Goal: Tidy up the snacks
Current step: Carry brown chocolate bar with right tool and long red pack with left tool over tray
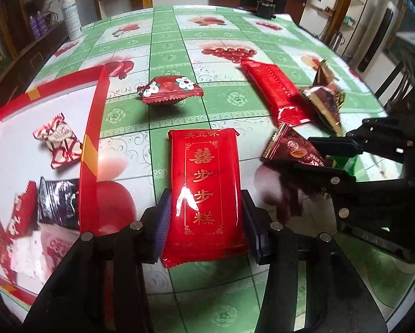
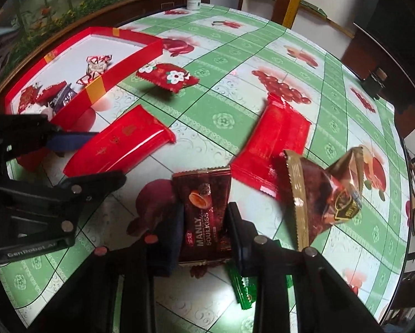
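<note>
My left gripper [image 1: 204, 216] is shut on a large red snack pack with gold characters [image 1: 204, 186], held just above the table; it also shows in the right wrist view [image 2: 118, 145]. My right gripper [image 2: 204, 219] is shut on a dark brown "Manly" chocolate packet [image 2: 204, 208], seen in the left wrist view [image 1: 293, 148] too. A red tray [image 1: 92, 127] at left holds several wrapped snacks. On the table lie a red flowered packet [image 1: 170, 88], a long red pack [image 1: 277, 91] and a brown gold-edged bag [image 2: 324, 191].
A green wrapper [image 2: 242, 288] lies under my right gripper. A white bottle [image 1: 71, 16] stands at the table's far left edge and a small dark object [image 1: 265, 7] at the far edge. Chairs stand to the right.
</note>
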The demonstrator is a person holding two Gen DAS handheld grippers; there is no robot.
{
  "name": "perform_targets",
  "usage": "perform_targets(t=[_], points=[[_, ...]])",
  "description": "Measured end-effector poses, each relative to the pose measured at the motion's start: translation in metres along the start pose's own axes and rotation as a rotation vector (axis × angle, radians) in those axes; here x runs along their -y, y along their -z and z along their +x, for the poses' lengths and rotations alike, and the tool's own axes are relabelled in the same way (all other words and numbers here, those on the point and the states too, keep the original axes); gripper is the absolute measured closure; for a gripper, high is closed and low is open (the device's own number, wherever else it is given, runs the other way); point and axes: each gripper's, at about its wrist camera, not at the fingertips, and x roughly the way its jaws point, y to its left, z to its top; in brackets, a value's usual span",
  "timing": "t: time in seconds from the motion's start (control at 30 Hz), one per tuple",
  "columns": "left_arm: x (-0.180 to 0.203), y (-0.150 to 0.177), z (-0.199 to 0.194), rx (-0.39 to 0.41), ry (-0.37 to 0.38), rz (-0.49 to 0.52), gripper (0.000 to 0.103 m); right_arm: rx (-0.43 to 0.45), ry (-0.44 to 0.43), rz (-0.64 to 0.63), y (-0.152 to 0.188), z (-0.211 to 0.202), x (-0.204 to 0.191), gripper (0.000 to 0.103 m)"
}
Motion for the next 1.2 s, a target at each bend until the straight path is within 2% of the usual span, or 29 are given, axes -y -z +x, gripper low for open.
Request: perform_targets(t=[0.17, 0.4, 0.7, 1.2], points=[[-0.005, 0.003, -0.013, 0.033, 0.062, -0.035, 0.057, 0.013, 0.003, 0.03, 0.003, -0.01, 0.005, 0.071], [-0.005, 0.002, -0.03, 0.062, 0.075, -0.042, 0.057, 0.033, -0.001, 0.031, -0.001, -0.021, 0.001, 0.071], [-0.011, -0.002, -0.055, 0.108, 0.065, -0.049, 0.057, 0.066, -0.024, 0.058, -0.014, -0.042, -0.005, 0.071], [-0.06, 0.0, -0.087, 0.166, 0.003, -0.131, 0.057, 0.111, -0.078, 0.017, -0.056, -0.055, -0.041, 0.071]])
